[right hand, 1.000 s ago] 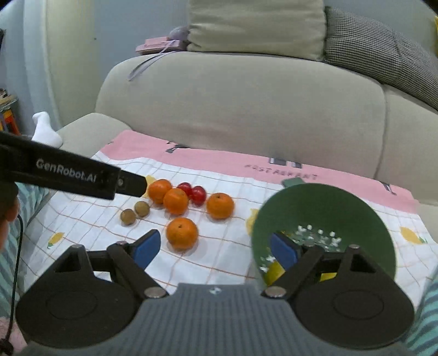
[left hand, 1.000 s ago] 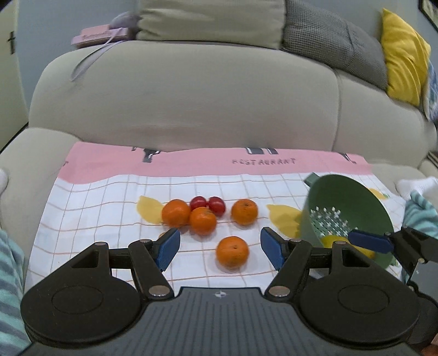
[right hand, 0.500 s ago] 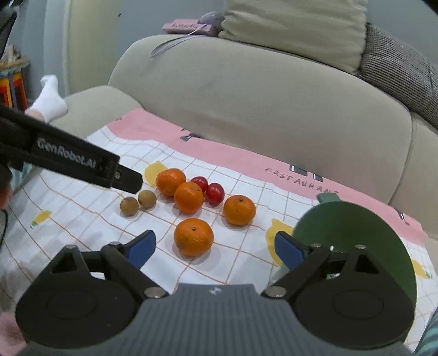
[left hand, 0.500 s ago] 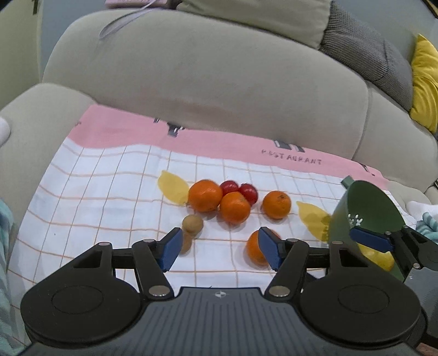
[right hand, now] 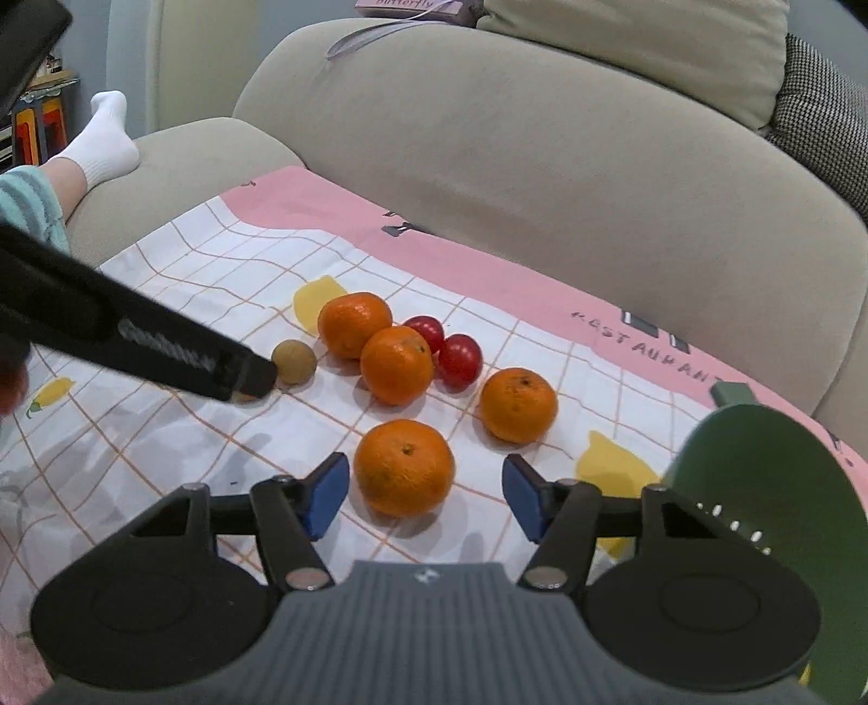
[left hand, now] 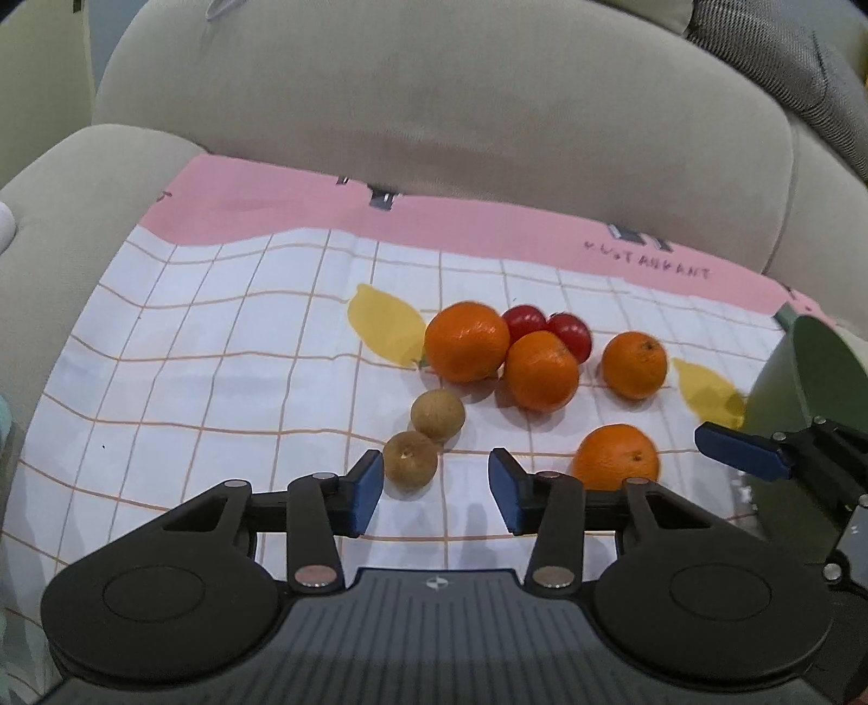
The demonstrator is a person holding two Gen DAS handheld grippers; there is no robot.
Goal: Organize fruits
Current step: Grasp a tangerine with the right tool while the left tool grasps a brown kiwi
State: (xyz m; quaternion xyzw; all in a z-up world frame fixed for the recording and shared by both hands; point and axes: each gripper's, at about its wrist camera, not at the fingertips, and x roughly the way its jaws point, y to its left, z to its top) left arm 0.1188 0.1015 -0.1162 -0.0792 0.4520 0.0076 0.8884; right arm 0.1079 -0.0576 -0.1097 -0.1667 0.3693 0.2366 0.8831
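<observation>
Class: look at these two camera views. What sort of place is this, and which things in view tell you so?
Probably a home living room: a beige sofa with cushions, and a checked cloth spread on its seat under the fruit.

Orange mandarins (left hand: 467, 341), checked cloth (left hand: 217, 336)

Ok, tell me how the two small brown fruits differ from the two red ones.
The brown fruits are dull and tan; the red fruits are glossy and dark red. The brown pair lies in the open, nearer the camera; the red pair sits half hidden behind two oranges. Both pairs are small, round, touching, and rest on the checked cloth.
</observation>
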